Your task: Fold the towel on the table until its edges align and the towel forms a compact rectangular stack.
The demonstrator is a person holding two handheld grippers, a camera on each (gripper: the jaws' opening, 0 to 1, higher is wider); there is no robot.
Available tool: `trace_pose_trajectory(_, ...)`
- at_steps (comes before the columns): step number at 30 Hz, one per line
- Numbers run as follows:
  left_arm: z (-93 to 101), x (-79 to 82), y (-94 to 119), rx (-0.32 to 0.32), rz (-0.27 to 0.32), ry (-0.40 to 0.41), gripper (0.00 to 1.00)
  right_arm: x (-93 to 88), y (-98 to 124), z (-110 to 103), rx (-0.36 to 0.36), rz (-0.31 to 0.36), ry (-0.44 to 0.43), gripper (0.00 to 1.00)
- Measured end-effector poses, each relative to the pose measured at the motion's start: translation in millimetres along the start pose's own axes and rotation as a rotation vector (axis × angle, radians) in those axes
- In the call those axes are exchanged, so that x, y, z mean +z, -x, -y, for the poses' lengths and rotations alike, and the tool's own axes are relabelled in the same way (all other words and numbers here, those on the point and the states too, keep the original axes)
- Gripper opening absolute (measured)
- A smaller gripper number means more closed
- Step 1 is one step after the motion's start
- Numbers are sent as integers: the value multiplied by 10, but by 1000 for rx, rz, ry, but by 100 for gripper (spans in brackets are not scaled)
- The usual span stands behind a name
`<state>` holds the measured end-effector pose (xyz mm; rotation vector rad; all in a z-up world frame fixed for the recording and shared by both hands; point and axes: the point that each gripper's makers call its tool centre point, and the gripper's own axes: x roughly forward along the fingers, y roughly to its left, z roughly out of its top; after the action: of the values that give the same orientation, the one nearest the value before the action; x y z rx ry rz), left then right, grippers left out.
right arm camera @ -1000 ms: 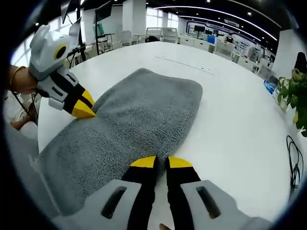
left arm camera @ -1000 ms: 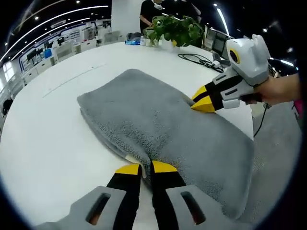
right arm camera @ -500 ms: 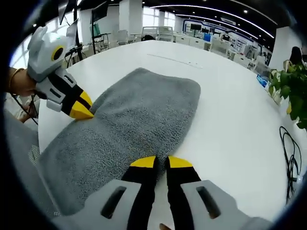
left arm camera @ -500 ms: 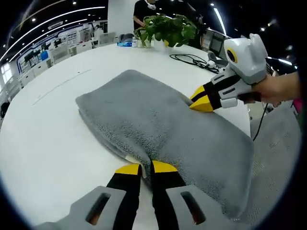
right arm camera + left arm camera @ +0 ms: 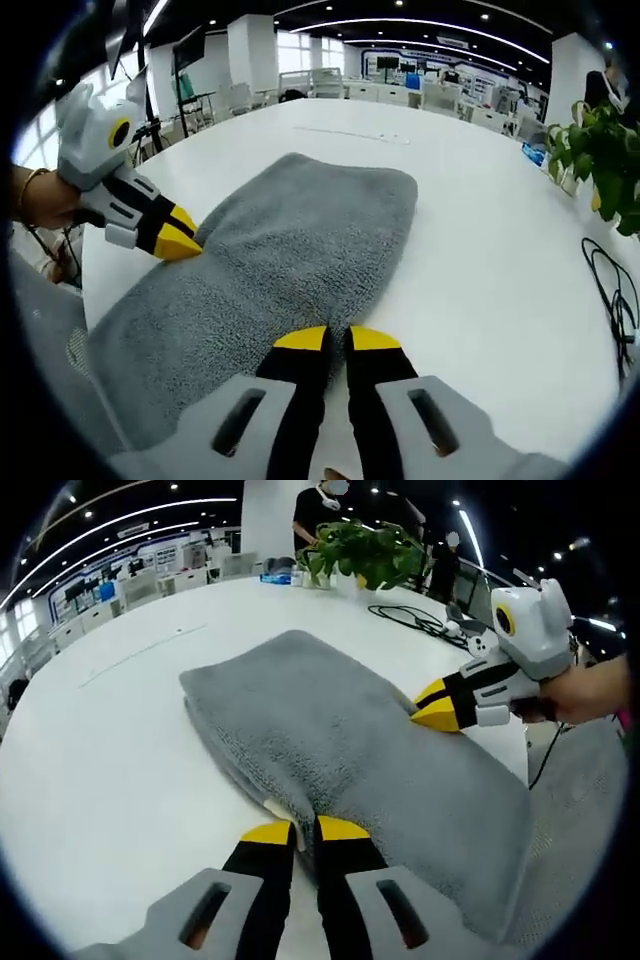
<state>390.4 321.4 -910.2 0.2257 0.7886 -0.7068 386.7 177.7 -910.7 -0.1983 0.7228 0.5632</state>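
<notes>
Towel (image 5: 340, 740), grey and thick-piled, lies already doubled on the white tabletop (image 5: 100, 760), one end hanging over the near edge. Left tongs (image 5: 294, 831) close on one long edge, right tongs (image 5: 336, 338) on the opposite one, apparently pinching cloth. Soft and limp, it will likely sag between grips; the corners offer the best hold.

Open room: the white table (image 5: 90, 770) lay bare on the left gripper's side of the grey towel (image 5: 350, 740) and past its far end.
Far-edge obstacles: a potted plant (image 5: 365, 545), a black cable (image 5: 410, 615) and a person (image 5: 320, 505) stood there.
Towel sides: the left gripper (image 5: 295, 832) and right gripper (image 5: 337, 339) occupied opposite long edges.
</notes>
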Motion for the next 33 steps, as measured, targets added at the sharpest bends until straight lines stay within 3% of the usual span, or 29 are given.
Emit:
trace_pose_trajectory(11,9,-2,3,12,8,-3,7,5,-17,6,18,3,-8,5)
trace_pose_trajectory(15,-10,8,-11,-1,-37,36,8,16,-26,-9,21,-84,85,6)
trace_pose_trajectory(18,-41,16,33,20,-60,31,11,62,-30,1,29,-86,73,7)
trace_pose_trajectory(22,-135,140,199,101,24,-38,16,112,30,44,25,-63,40,14)
trace_pose_trajectory(29,-42,222,365,57,60,-59,29,254,188,-58,63,-25,112,19)
trace_pose_trajectory(33,139,281,486,29,89,-190,35,278,291,-118,84,-11,140,20)
